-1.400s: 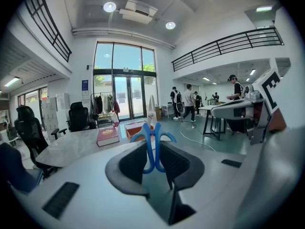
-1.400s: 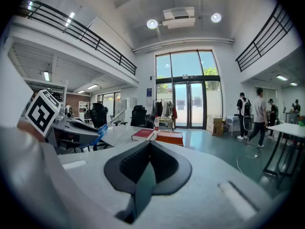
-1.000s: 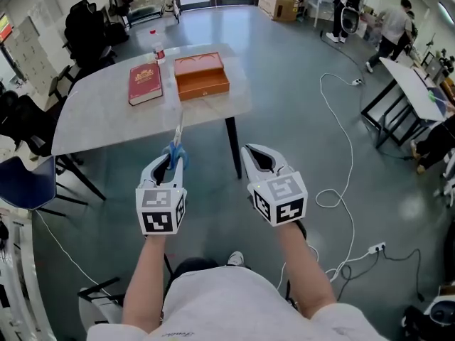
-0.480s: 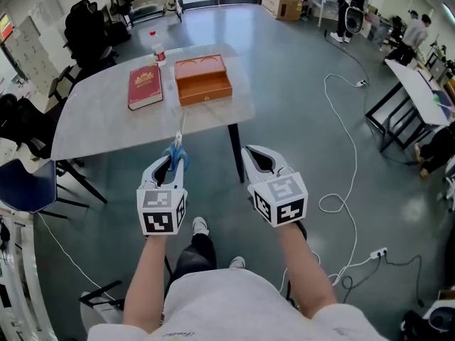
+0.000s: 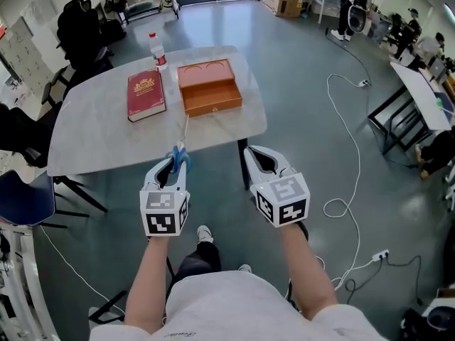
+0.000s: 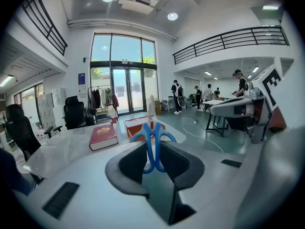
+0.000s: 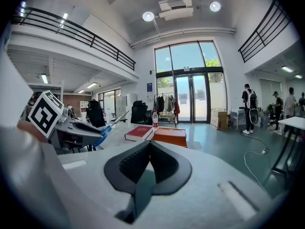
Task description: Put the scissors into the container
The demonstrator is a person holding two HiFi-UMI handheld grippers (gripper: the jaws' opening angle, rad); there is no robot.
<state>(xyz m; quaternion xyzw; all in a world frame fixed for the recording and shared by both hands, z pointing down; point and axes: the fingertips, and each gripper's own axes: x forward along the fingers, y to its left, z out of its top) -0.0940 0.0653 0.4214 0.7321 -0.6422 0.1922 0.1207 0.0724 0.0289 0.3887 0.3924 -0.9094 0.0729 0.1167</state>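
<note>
Blue-handled scissors (image 5: 178, 153) stick up out of my left gripper (image 5: 173, 168), which is shut on their handles (image 6: 152, 142); the blades point toward the table. The orange open box (image 5: 208, 87) that serves as the container stands on the grey table (image 5: 106, 133), ahead of both grippers; it shows too in the left gripper view (image 6: 136, 127) and the right gripper view (image 7: 169, 136). My right gripper (image 5: 260, 160) hangs beside the left one, shut with nothing in it, just short of the table's near edge. In the right gripper view the scissors (image 7: 108, 126) show at left.
A red book (image 5: 146, 94) lies left of the box and a water bottle (image 5: 156, 50) stands behind it. Dark chairs (image 5: 28, 141) crowd the table's left side. White cables (image 5: 347, 148) run over the floor at right. People (image 5: 353, 6) stand far back right.
The table, with box and book, has drawn nearer to me as I step forward. Both grippers keep their hold and pose.
</note>
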